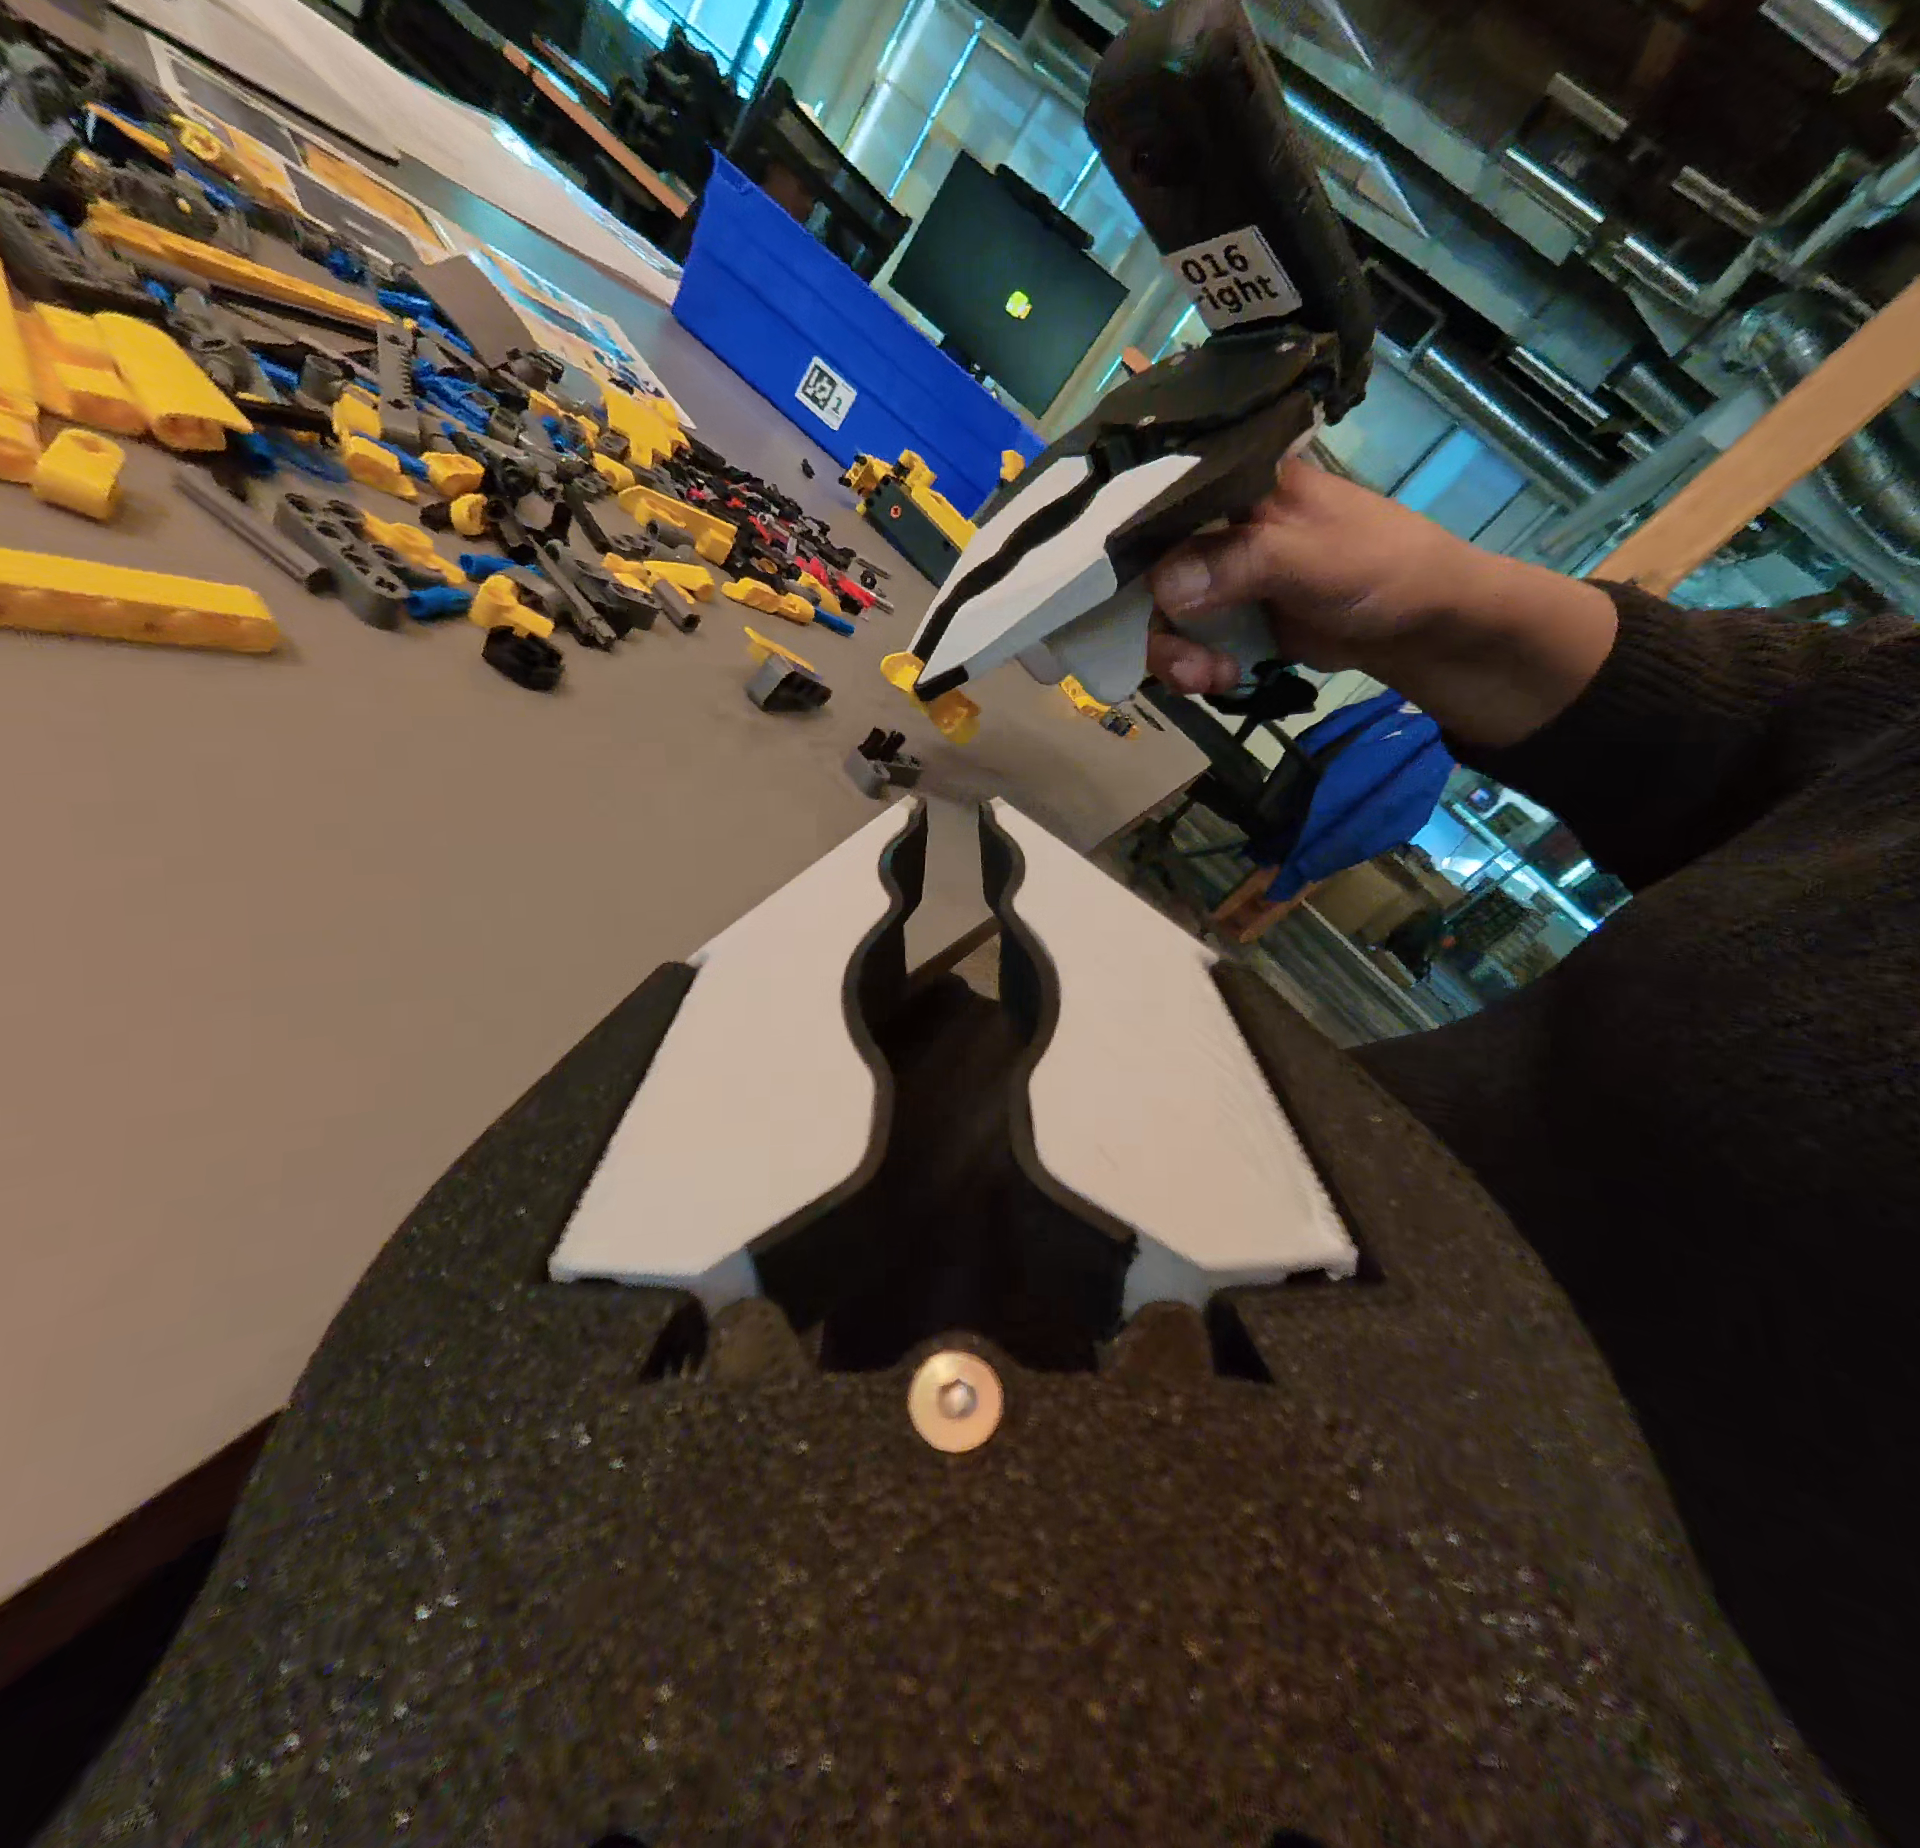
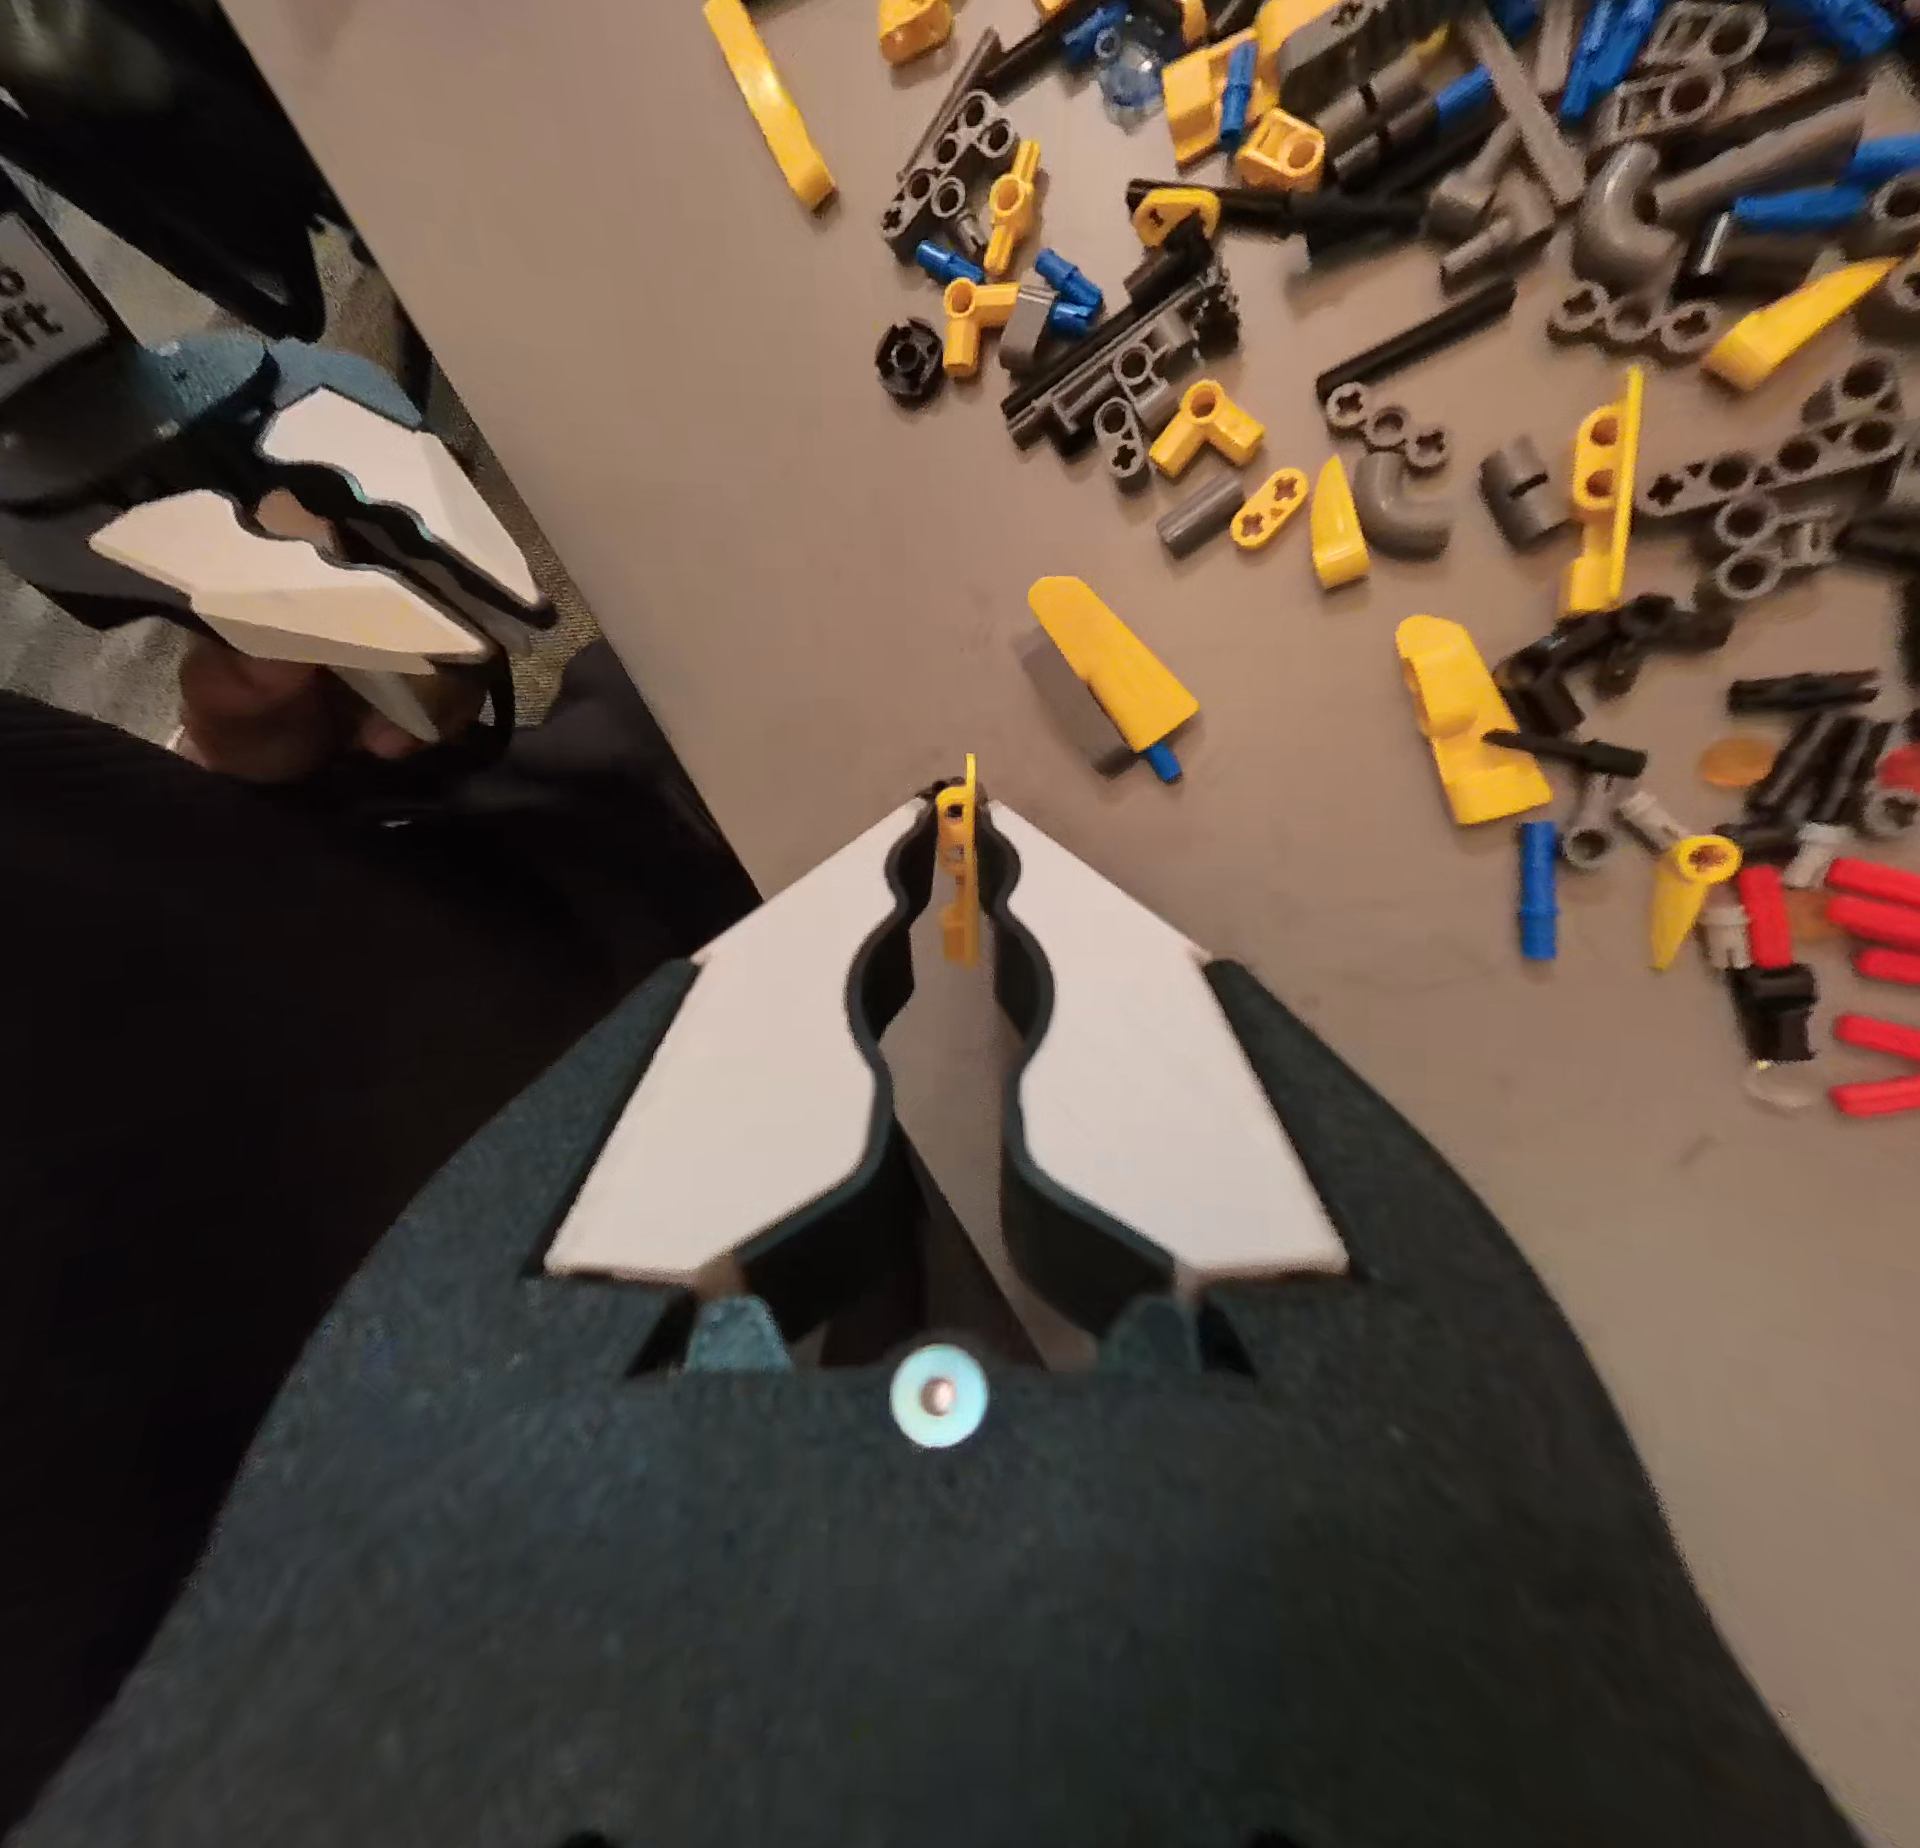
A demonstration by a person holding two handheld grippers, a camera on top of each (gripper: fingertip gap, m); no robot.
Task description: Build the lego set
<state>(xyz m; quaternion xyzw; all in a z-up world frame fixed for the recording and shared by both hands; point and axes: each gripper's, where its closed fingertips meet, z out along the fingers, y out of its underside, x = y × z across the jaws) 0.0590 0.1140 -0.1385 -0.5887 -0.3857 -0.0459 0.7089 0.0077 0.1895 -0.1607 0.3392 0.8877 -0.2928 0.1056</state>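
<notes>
My right gripper (image 2: 956,811) is shut on a thin yellow building-toy piece (image 2: 958,868), held edge-on just above the grey table (image 2: 623,344). The left wrist view shows that gripper (image 1: 935,678) in a person's hand (image 1: 1340,593), with the yellow piece (image 1: 951,709) at its tips. My left gripper (image 1: 953,811) has its jaws nearly together with nothing between them. It is low over the table's near edge, just behind a small grey and black piece (image 1: 883,759). It also shows in the right wrist view (image 2: 514,635), off the table's left edge.
Several loose yellow, grey, black, blue and red parts (image 2: 1455,344) are spread over the table. A yellow wedge on a grey block (image 2: 1112,671) lies just ahead of my right gripper. A blue bin (image 1: 831,344) and a dark monitor (image 1: 997,281) stand at the far side. There is about 10 cm between the tips of the two grippers.
</notes>
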